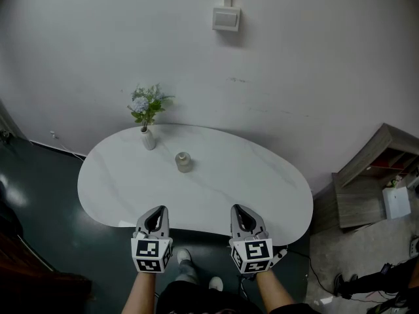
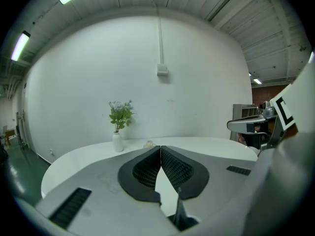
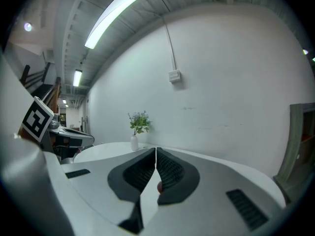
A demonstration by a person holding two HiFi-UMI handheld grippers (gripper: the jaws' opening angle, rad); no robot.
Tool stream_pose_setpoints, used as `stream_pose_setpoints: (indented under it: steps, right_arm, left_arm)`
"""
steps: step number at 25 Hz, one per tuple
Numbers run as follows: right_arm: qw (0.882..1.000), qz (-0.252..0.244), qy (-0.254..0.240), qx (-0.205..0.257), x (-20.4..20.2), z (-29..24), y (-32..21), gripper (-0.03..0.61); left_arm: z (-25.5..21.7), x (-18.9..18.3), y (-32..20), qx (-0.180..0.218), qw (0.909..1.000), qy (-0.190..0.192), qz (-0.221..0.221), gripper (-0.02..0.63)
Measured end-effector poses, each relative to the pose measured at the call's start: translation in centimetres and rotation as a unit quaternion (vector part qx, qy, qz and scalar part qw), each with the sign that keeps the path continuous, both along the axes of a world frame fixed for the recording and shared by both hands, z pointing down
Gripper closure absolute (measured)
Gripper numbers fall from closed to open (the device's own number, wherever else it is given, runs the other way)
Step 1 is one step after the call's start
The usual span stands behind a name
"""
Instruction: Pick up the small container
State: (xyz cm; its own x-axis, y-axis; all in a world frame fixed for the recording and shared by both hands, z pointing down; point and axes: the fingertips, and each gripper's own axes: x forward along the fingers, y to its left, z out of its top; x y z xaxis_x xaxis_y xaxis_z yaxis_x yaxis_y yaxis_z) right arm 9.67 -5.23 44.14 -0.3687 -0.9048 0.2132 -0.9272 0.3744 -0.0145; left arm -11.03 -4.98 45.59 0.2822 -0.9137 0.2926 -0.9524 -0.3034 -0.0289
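White oval tabletop [image 1: 262, 188] against a plain wall. The small container [image 1: 184, 161] sits just right of the flower vase [image 1: 148, 138], its details too small to make out. I hold the left gripper [image 1: 157, 210] and right gripper [image 1: 239, 209] well short of the vase, both jaws fully closed and empty, probably because the reach has not begun.
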Motion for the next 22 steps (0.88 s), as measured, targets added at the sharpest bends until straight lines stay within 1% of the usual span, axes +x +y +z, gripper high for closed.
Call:
stream_pose_setpoints:
  steps: [12, 22]
  right_arm:
    - [1.000, 0.014, 0.010, -0.018, -3.0, 0.9, -5.5, 0.511]
    - [0.998, 0.046, 0.016, -0.030, -5.7, 1.1, -9.2, 0.511]
  left_arm:
    - [1.8, -2.2, -6.1, -0.023, 0.9995, 0.014, 0.018, 0.601]
    - [2.3, -4.5, -10.7, -0.036, 0.9979, 0.020, 0.050, 0.601]
